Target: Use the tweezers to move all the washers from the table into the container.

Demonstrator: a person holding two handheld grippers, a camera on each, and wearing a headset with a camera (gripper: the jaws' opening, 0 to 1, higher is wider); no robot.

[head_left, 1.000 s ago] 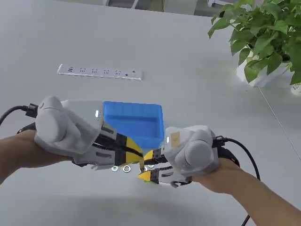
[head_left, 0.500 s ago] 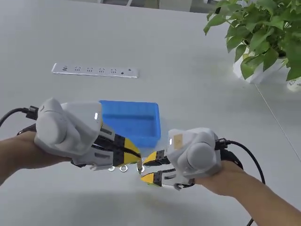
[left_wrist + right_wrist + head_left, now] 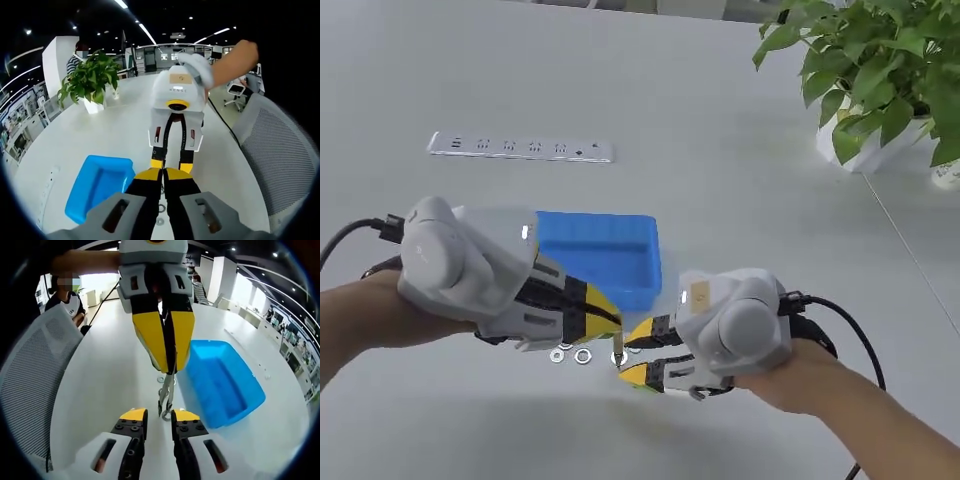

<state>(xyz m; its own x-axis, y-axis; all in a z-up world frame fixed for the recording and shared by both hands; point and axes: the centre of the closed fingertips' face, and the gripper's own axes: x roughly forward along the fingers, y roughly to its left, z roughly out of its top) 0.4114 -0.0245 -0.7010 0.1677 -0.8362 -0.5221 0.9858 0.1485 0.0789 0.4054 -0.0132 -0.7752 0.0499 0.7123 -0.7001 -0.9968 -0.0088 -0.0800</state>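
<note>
Looking down, head view: left gripper (image 3: 603, 315) and right gripper (image 3: 638, 352) meet tip to tip over table (image 3: 720, 200); washers (image 3: 582, 356) lie by blue container (image 3: 605, 255).
Left gripper view: jaws pressed together.
Right gripper view: jaws parted; left gripper clamps tweezers (image 3: 167, 390).

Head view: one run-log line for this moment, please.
left gripper shut on tweezers | tips beside washers | right gripper open, facing | container beyond

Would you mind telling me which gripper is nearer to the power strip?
Left. The left gripper lies on the near side of the power strip, alongside the blue container; the right gripper sits farther from it, lower and more to the right in the head view.
</note>
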